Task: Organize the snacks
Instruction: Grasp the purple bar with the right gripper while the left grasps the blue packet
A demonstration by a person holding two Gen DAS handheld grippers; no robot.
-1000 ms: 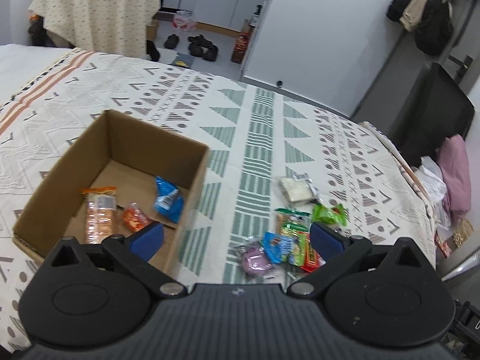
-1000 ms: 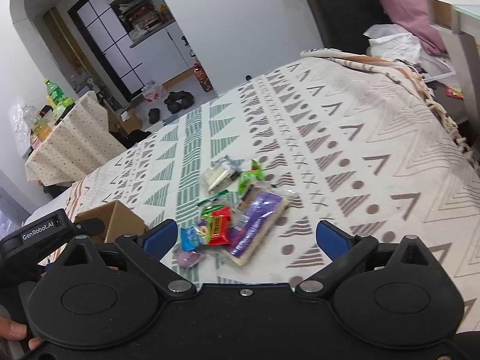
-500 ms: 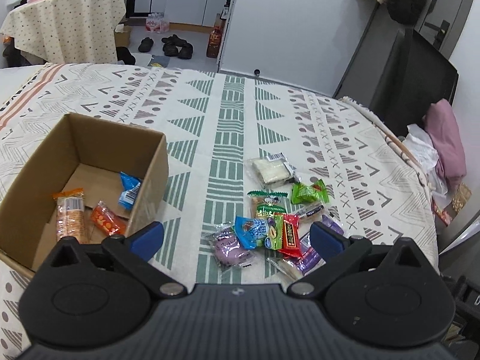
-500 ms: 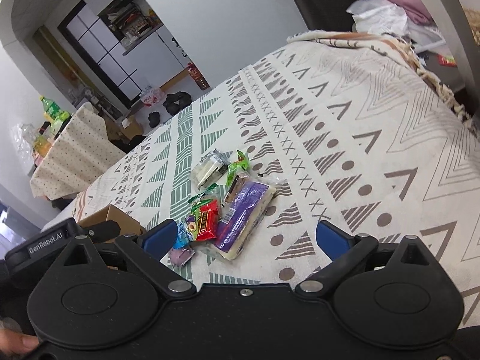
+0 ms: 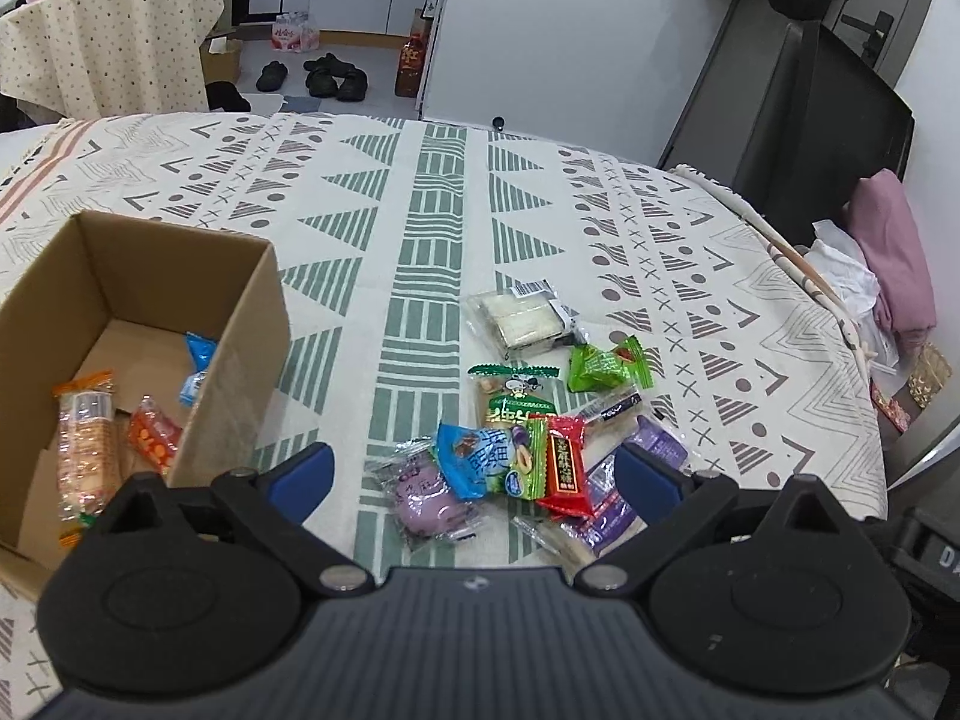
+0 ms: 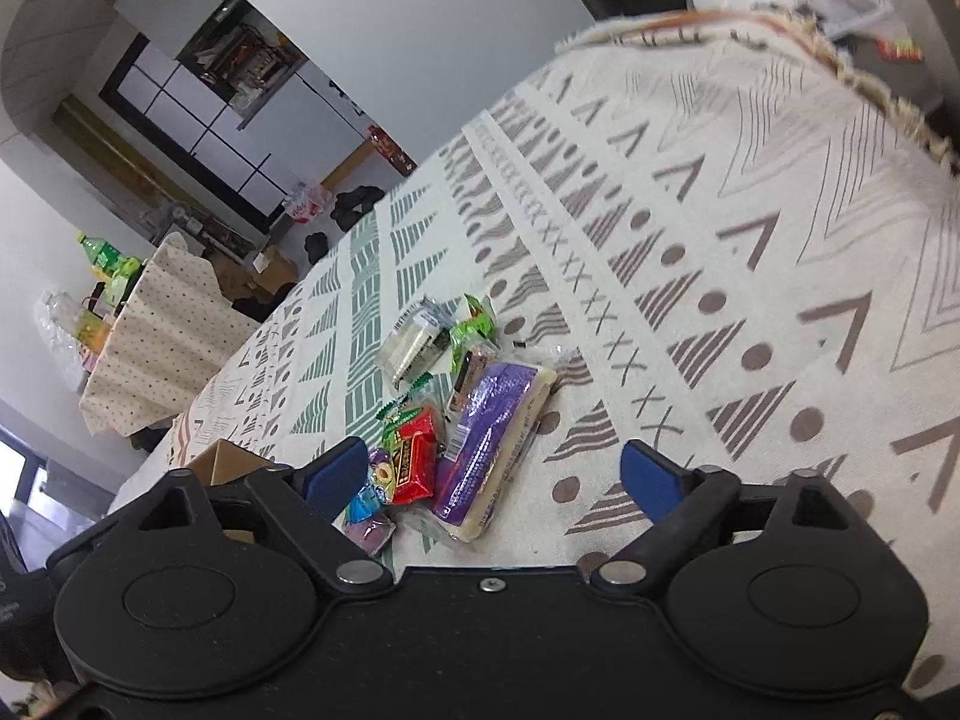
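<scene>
A pile of several snack packets lies on the patterned bed cover: a blue packet (image 5: 480, 461), a red bar (image 5: 567, 463), a purple bun (image 5: 427, 498), a green candy (image 5: 603, 367) and a clear wafer pack (image 5: 517, 319). An open cardboard box (image 5: 240, 324) stands to the left with an orange cracker pack (image 5: 84, 438), a small orange packet (image 5: 155, 433) and a blue packet (image 5: 198, 366) inside. My left gripper (image 5: 474, 480) is open and empty just above the pile. My right gripper (image 6: 495, 477) is open and empty over a large purple packet (image 6: 492, 438) and the red bar (image 6: 414, 462).
The bed's right edge drops off near a pink cloth (image 5: 894, 252) and a black chair (image 5: 822, 120). A cloth-covered table (image 5: 114, 42) and shoes (image 5: 327, 75) lie on the floor beyond the bed's far end.
My left gripper has swung right from the box toward the snack pile. My right gripper has dropped closer to the pile. Both stay open.
</scene>
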